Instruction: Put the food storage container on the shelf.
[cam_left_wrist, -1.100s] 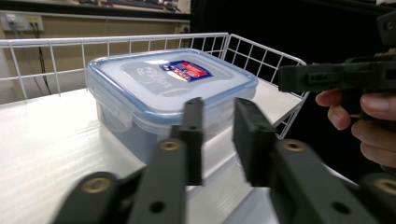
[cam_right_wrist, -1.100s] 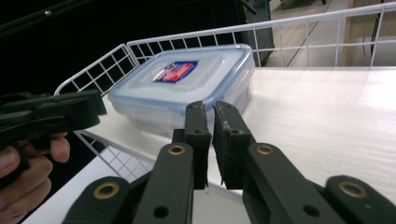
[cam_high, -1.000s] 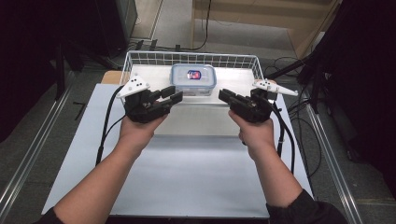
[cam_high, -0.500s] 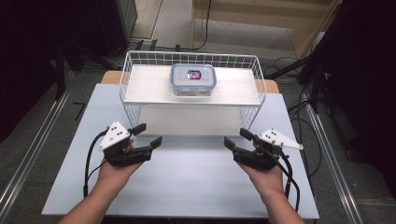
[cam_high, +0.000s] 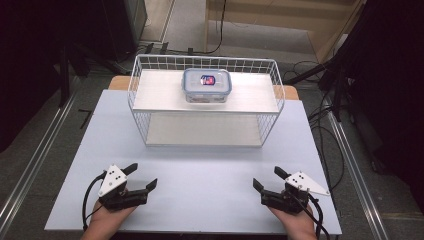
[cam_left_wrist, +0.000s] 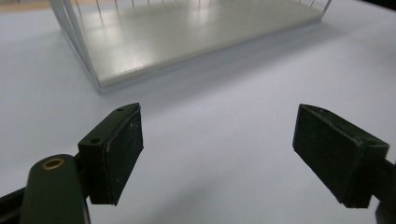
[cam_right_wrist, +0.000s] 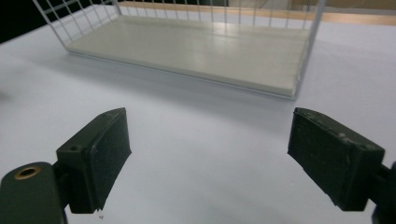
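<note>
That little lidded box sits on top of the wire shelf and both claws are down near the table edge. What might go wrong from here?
1. The lidded container sits high on the wire rack's top board; a one-sided grab might tip it or push it off.
2. The rack has thin wire walls, so a reaching left claw or right claw could snag them and shift the rack.
3. The cable trailing from the left claw might catch at the table edge.

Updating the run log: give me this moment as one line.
left gripper: jaws open, empty | right gripper: jaws open, empty | clear lidded plastic container: on top shelf of white wire rack | pale blue table
</note>
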